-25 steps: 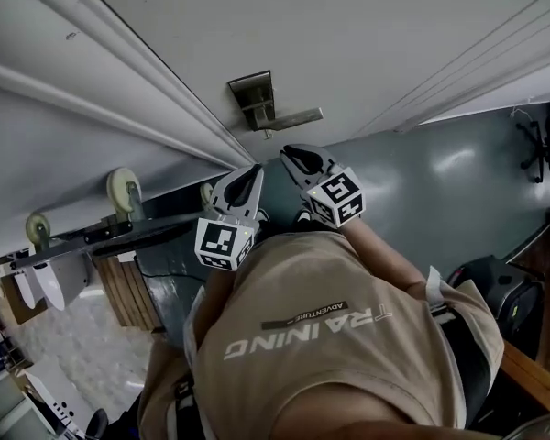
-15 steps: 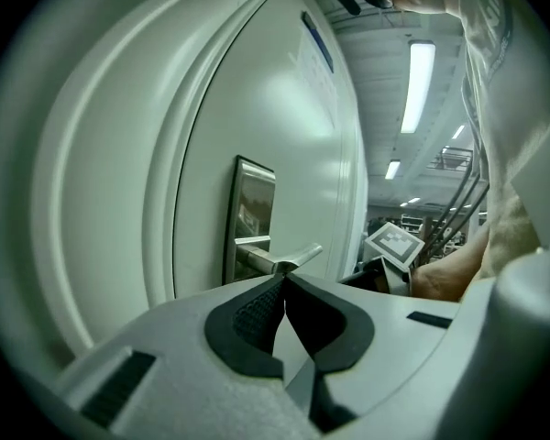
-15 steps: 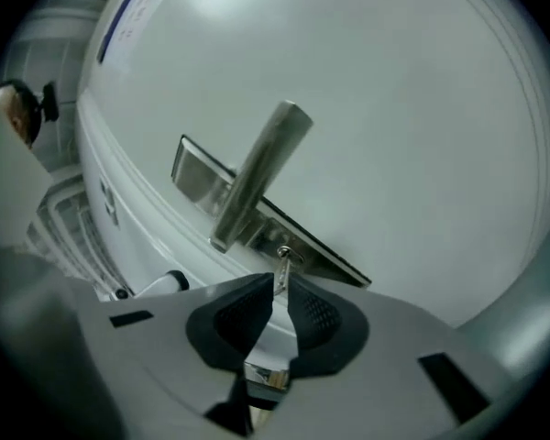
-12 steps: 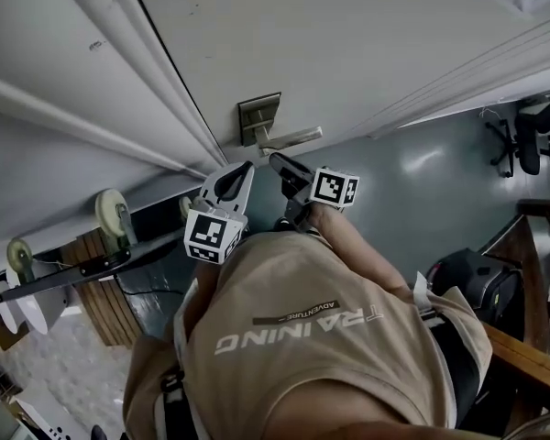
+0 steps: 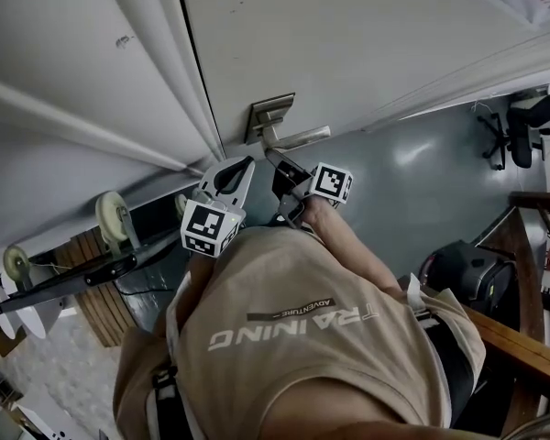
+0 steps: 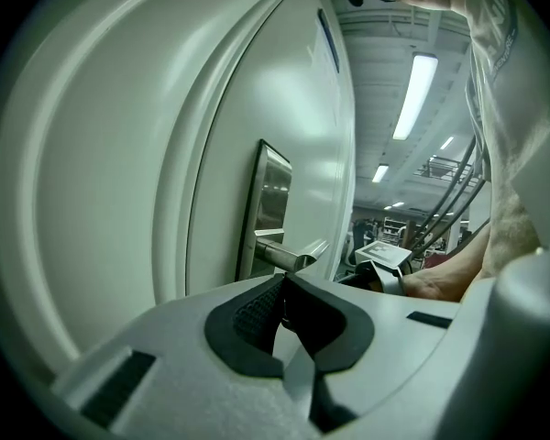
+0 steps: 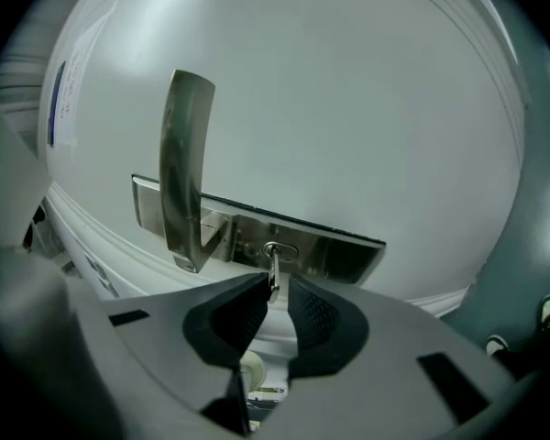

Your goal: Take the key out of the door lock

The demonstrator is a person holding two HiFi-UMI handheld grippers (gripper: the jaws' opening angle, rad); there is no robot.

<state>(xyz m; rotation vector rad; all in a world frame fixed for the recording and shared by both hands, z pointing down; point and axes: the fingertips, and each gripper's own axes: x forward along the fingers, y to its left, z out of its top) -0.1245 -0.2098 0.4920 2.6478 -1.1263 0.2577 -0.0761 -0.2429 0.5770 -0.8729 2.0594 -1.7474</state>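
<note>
A small metal key (image 7: 272, 266) sticks out of the keyhole in the steel lock plate (image 7: 330, 250) on the pale door (image 7: 348, 108). The lever handle (image 7: 185, 168) stands left of the key. My right gripper (image 7: 275, 287) is open, its two dark pads on either side of the key's head with a narrow gap. In the head view the right gripper (image 5: 280, 168) sits just under the lock plate (image 5: 268, 115) and handle (image 5: 302, 138). My left gripper (image 5: 227, 174) hangs beside it, by the door's edge; its jaws (image 6: 284, 287) are shut with nothing in them.
The door frame (image 5: 156, 53) runs left of the lock. A cart with caster wheels (image 5: 115, 216) stands at the left on the grey floor (image 5: 412, 181). An office chair (image 5: 522, 122), a black bag (image 5: 458, 264) and a wooden rail (image 5: 522, 346) are to the right.
The right gripper has moved up towards the lock plate until the key lies between its jaws. The left gripper has followed slightly. The head view has shifted closer to the door.
</note>
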